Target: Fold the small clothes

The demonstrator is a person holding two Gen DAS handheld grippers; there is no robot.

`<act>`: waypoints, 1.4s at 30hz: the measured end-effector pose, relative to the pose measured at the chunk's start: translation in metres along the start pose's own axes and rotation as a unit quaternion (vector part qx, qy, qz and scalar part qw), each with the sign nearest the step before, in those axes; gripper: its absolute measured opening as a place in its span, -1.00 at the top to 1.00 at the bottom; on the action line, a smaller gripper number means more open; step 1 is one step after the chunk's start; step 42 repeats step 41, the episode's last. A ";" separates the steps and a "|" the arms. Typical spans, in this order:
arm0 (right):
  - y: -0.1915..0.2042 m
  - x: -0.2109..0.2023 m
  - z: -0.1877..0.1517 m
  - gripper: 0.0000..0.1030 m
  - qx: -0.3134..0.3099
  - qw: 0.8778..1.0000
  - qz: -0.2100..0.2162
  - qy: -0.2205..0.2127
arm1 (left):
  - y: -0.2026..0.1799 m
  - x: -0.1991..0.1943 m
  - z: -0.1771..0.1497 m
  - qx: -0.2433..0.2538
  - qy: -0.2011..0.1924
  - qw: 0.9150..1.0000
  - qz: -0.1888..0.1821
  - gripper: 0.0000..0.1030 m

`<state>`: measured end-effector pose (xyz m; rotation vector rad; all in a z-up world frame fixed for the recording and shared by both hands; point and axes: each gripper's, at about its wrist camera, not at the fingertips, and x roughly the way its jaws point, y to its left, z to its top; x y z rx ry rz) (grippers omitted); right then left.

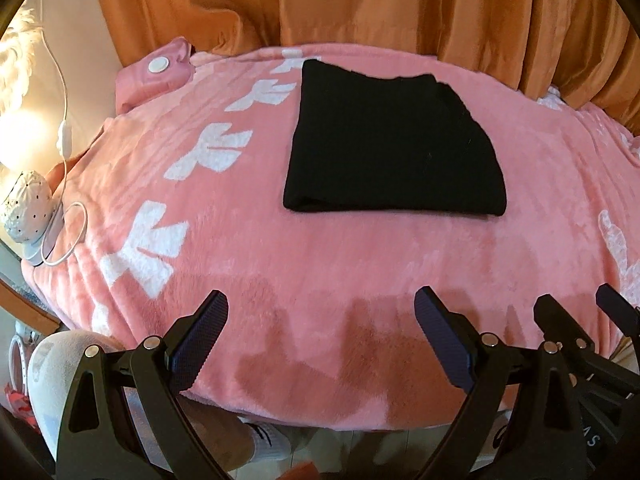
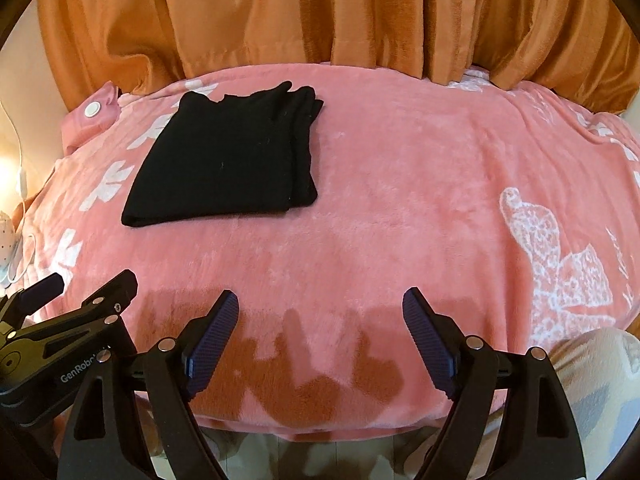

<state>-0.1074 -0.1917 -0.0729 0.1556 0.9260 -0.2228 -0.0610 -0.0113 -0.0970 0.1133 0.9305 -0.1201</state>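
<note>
A black garment [image 1: 392,140] lies folded into a flat rectangle on the pink blanket [image 1: 320,264]; in the right wrist view the garment [image 2: 224,160] sits at the far left, its layered edges on the right side. My left gripper [image 1: 322,320] is open and empty, held above the blanket's near edge, well short of the garment. My right gripper [image 2: 320,320] is open and empty, also over the near edge. The right gripper shows at the right edge of the left wrist view [image 1: 580,312]; the left gripper shows at the left of the right wrist view [image 2: 88,284].
The pink blanket with white prints covers a raised surface. Orange curtains [image 2: 320,20] hang right behind it. A lit lamp [image 1: 24,132], a white cable [image 1: 64,120] and a white perforated object [image 1: 28,208] stand at the left. The person's legs and floor show below the near edge.
</note>
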 end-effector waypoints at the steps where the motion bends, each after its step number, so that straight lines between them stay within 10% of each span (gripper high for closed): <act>1: 0.000 0.001 0.000 -0.59 0.002 1.000 0.000 0.004 | 0.000 0.001 0.001 0.000 0.007 1.000 -0.001 -0.78; 42: 0.011 0.034 0.038 -0.59 0.016 0.999 -0.008 0.043 | 0.003 0.045 0.039 -0.016 0.097 0.995 -0.006 -0.79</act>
